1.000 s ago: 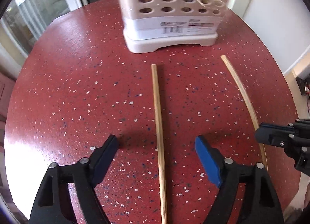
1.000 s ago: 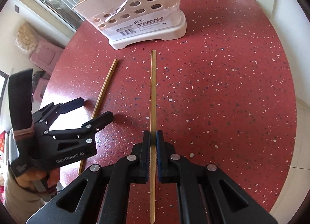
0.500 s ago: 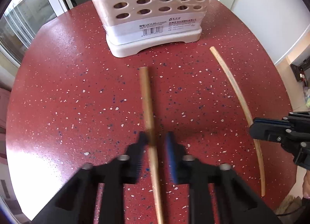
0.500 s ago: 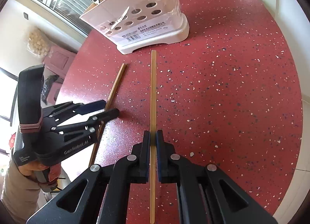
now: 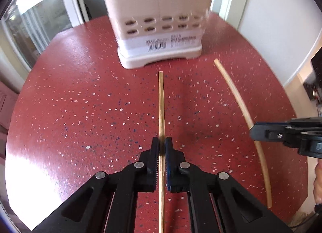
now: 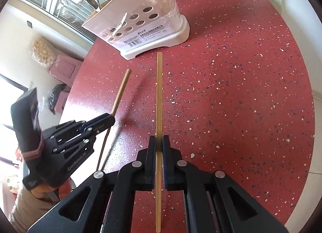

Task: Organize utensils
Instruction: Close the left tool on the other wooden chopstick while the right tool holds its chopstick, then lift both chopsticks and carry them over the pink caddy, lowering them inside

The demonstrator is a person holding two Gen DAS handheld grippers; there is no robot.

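Note:
Two wooden chopsticks are in play. My left gripper (image 5: pixel 161 142) is shut on one chopstick (image 5: pixel 161 102), which points at the white utensil holder (image 5: pixel 159 39). My right gripper (image 6: pixel 159 140) is shut on the other chopstick (image 6: pixel 159 92), lifted above the red table. In the right wrist view the left gripper (image 6: pixel 108 120) holds its chopstick (image 6: pixel 120 92) at the left. In the left wrist view the right gripper (image 5: pixel 259 130) and its chopstick (image 5: pixel 235 94) are at the right. The holder (image 6: pixel 140 25) has round holes and a barcode label, with utensils standing in it.
The round red speckled table (image 5: pixel 80 92) has its edge close on the left and right. A white wall and door frame stand behind the holder (image 5: pixel 261 11). A pink stool (image 6: pixel 64 69) and a bag of pale round items (image 6: pixel 43 51) sit off the table at the left.
My left gripper went from open around the chopstick on the table to shut on it, and has raised it. My right gripper stayed shut on its chopstick and lifted slightly.

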